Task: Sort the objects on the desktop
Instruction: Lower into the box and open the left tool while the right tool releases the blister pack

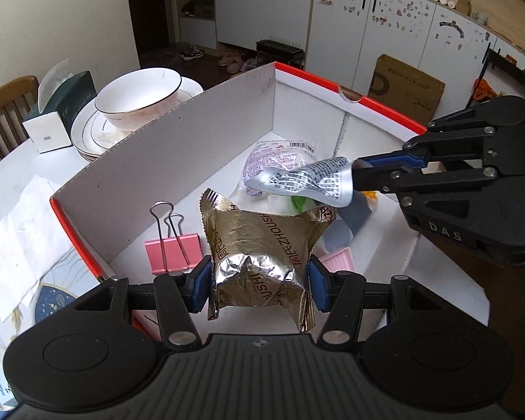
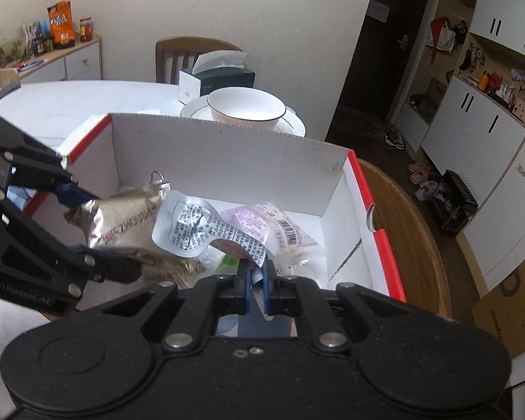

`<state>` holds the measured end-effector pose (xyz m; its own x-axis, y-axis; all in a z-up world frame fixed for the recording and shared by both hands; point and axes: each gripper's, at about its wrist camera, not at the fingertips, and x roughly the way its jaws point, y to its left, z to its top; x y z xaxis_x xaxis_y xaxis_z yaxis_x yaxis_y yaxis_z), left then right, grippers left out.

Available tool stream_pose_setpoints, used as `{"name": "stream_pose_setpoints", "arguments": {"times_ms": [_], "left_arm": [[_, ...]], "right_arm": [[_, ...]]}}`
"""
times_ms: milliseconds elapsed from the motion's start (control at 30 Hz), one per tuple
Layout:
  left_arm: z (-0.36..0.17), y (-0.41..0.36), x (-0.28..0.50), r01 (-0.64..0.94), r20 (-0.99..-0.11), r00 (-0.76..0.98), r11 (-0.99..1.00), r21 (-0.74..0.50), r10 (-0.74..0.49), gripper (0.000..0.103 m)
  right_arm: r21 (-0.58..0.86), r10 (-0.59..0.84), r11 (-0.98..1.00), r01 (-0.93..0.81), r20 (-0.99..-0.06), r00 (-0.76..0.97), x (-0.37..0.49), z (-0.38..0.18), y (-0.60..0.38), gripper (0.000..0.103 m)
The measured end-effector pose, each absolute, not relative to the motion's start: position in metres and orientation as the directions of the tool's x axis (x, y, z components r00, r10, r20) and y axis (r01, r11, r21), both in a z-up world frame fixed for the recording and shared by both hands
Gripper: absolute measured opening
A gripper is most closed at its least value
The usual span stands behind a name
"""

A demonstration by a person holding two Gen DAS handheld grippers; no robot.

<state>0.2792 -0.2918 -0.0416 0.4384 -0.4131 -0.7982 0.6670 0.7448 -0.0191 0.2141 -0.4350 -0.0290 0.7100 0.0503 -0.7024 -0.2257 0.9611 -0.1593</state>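
Both tools hang over the open white box with red edges (image 1: 227,112), which stands on the white surface (image 1: 14,175), and each one carries a packet above the box floor. The left tool (image 1: 259,280) is closed on the golden foil packet (image 1: 259,255), with its blue pads pressing the two sides of the packet near its lower part. The right tool (image 2: 257,280) is closed tight on the edge of the silver printed sachet (image 2: 196,231), which bends and hangs forward from the pads. The step in hand is, I judge, to put these two packets down in the box. To do it well, each packet should go low over a free place of the floor before the pads open, so it does not fall on the box wall. The two tools are near each other, so I think it is safer to release one after the other. The left wrist view shows the pink binder clip (image 1: 173,248) in the near left corner of the box and a pink thing under the golden packet; the right wrist view hides these almost fully. The right wrist view shows better the clear bag with a barcode (image 2: 280,224) on the far floor, and the bowl (image 2: 246,108) on plates behind the box.
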Motion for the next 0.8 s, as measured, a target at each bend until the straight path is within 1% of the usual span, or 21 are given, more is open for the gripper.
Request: {"name": "stream_pose_setpoints", "arguments": {"times_ms": [100,500,600,700,733,800], "left_arm": [[-0.044,-0.293,0.283,0.661,-0.805,0.426,0.75,-0.033,-0.412,0.054],[-0.049,-0.299,0.294,0.667,-0.831,0.405,0.745,-0.016,-0.38,0.054],[-0.049,-0.3,0.298,0.67,-0.844,0.384,0.742,-0.025,-0.376,0.055],[-0.05,-0.299,0.301,0.674,-0.851,0.373,0.739,-0.024,-0.369,0.059],[-0.05,-0.298,0.301,0.674,-0.852,0.37,0.738,-0.027,-0.369,0.063],[-0.051,-0.296,0.301,0.672,-0.854,0.366,0.74,-0.033,-0.37,0.064]], "right_arm": [[-0.168,0.05,0.957,-0.237,-0.708,0.704,0.215,-0.032,-0.434,0.006],[-0.169,0.054,0.953,-0.252,-0.723,0.689,0.223,-0.041,-0.431,0.007],[-0.163,0.057,0.954,-0.252,-0.727,0.684,0.224,-0.041,-0.432,0.008],[-0.163,0.053,0.955,-0.247,-0.728,0.683,0.223,-0.041,-0.433,0.011],[-0.162,0.053,0.955,-0.247,-0.728,0.683,0.222,-0.041,-0.433,0.012],[-0.158,0.054,0.957,-0.245,-0.73,0.681,0.222,-0.04,-0.434,0.014]]}}
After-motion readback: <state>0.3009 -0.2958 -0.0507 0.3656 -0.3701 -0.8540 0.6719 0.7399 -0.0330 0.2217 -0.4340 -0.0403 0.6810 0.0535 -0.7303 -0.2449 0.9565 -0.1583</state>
